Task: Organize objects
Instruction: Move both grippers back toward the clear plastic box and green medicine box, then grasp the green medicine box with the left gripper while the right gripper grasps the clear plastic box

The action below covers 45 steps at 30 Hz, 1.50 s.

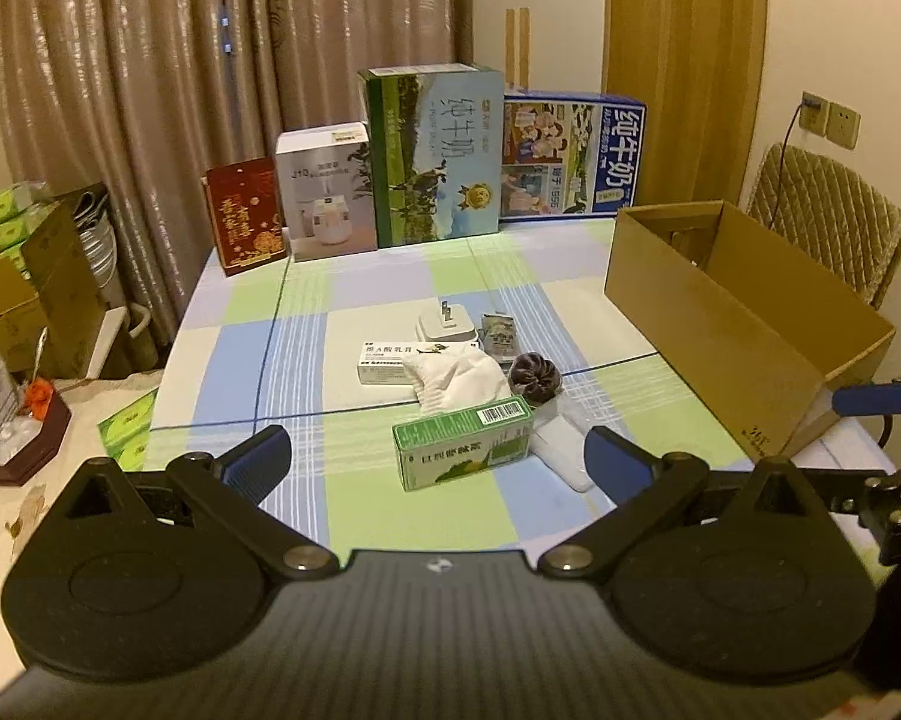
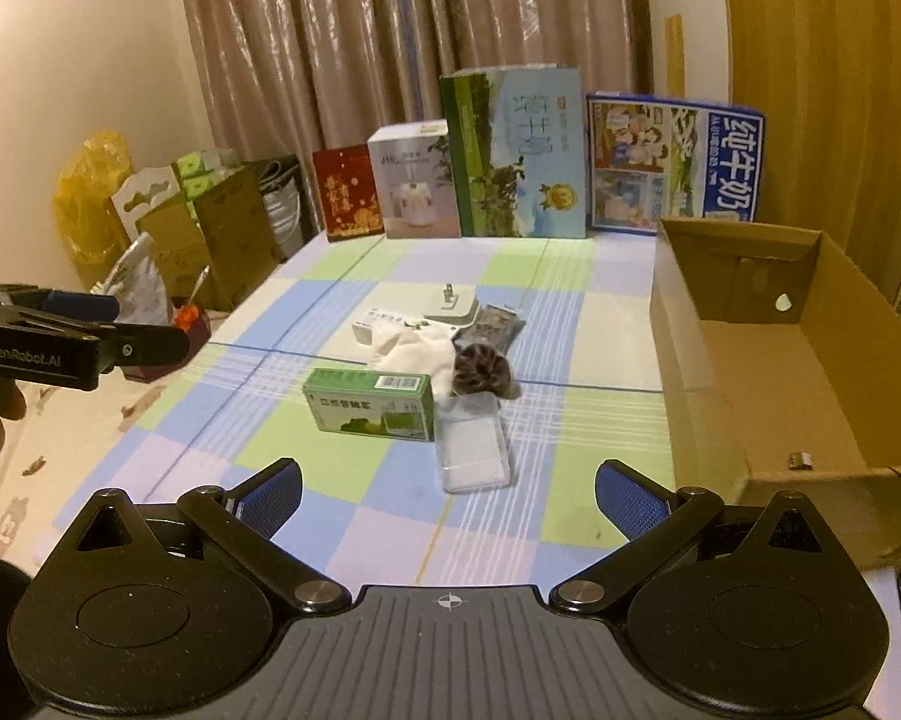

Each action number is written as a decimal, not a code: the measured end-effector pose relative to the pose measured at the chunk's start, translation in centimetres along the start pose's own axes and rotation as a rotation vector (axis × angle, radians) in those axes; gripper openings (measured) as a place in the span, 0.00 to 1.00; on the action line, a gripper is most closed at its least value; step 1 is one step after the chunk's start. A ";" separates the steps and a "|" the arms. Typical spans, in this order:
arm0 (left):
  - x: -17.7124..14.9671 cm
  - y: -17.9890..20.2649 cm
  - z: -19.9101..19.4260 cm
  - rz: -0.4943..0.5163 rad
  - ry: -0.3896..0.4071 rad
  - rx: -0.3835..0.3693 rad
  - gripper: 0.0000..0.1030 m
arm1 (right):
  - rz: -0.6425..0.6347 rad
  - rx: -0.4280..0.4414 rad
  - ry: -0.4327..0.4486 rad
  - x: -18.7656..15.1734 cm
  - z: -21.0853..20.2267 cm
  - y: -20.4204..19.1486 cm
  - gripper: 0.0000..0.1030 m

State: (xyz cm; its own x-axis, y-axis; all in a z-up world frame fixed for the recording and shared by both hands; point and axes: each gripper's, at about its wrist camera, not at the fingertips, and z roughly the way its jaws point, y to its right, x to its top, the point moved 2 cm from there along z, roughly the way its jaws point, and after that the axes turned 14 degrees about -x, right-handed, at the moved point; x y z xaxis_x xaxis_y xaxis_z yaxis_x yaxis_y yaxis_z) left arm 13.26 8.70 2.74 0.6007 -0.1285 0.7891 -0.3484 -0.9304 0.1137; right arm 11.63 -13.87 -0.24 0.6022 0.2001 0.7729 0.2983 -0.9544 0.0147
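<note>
A pile of small objects lies mid-table: a green box (image 1: 463,441) (image 2: 371,405), a white cloth (image 1: 457,383) (image 2: 417,354), a dark scrunchie (image 1: 534,377) (image 2: 481,370), a clear plastic case (image 1: 564,450) (image 2: 473,443), a white medicine box (image 1: 384,362), a white plug adapter (image 1: 447,327) (image 2: 452,307) and a dark sachet (image 1: 500,334) (image 2: 493,324). An open cardboard box (image 1: 714,324) (image 2: 768,360) stands to the right. My left gripper (image 1: 439,461) is open and empty just before the green box. My right gripper (image 2: 447,495) is open and empty just before the clear case.
Milk cartons and gift boxes (image 1: 432,162) (image 2: 516,156) line the table's far edge before a curtain. Cardboard boxes and clutter (image 1: 36,282) stand left of the table. A chair (image 1: 822,222) stands behind the cardboard box. The left gripper also shows in the right wrist view (image 2: 78,324).
</note>
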 end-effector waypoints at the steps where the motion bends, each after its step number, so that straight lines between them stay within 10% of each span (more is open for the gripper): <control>1: 0.0 -0.2 0.5 0.004 -0.006 -0.005 0.99 | -0.006 -0.004 -0.001 0.0 0.7 0.0 0.98; 29: -3.0 -4.6 15.9 0.192 -0.202 0.040 0.97 | -0.123 0.042 -0.161 0.4 17.5 -0.5 0.81; 45: -2.6 -5.2 20.8 0.281 -0.268 -0.112 0.83 | -0.220 0.024 -0.248 -0.7 21.2 -1.8 0.58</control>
State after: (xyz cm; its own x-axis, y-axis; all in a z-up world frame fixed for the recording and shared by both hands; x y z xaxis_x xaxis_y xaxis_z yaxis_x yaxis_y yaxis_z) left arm 28.45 6.71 -12.45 0.6318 -0.4713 0.6154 -0.5931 -0.8051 -0.0078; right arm 26.37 -7.55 -14.29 0.6827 0.4512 0.5747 0.4565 -0.8775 0.1468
